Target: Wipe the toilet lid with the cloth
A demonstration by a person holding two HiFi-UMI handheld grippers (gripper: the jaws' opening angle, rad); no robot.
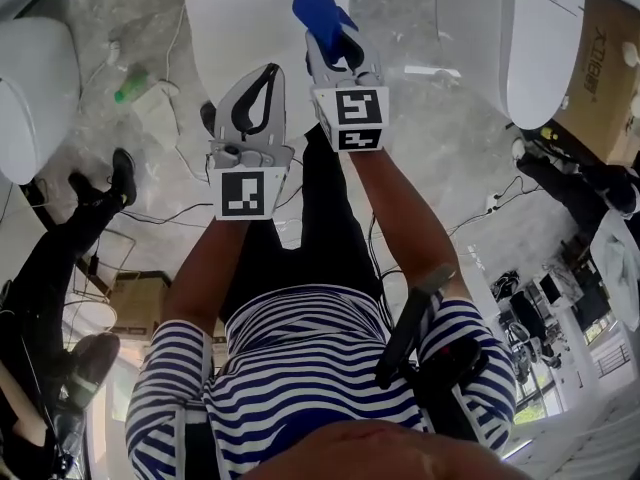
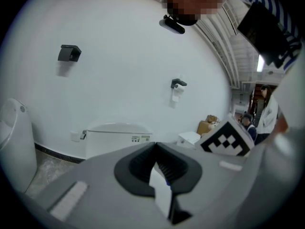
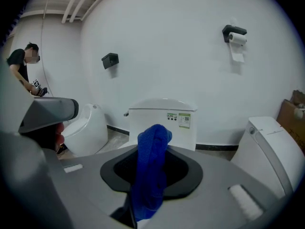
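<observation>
Right gripper view shows the right gripper point(image 3: 153, 149) with its jaws clamped on the cloth point(image 3: 151, 175), held up in front of the toilet point(image 3: 162, 120) and apart from it. The left gripper point(image 2: 155, 146) has its jaws together on nothing, also short of the toilet. The lid point(image 1: 262, 18) is probably the white surface beyond both grippers in head view. Wiping looks not yet begun; this is the approach. Next, the cloth needs lowering flat onto the lid.

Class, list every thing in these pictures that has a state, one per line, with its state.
left gripper: shut, empty.
right gripper: shut on the blue cloth.
blue cloth: clamped, bunched.
toilet paper roll: on its holder, loose end hanging down.
toilet at right: lid down.
</observation>
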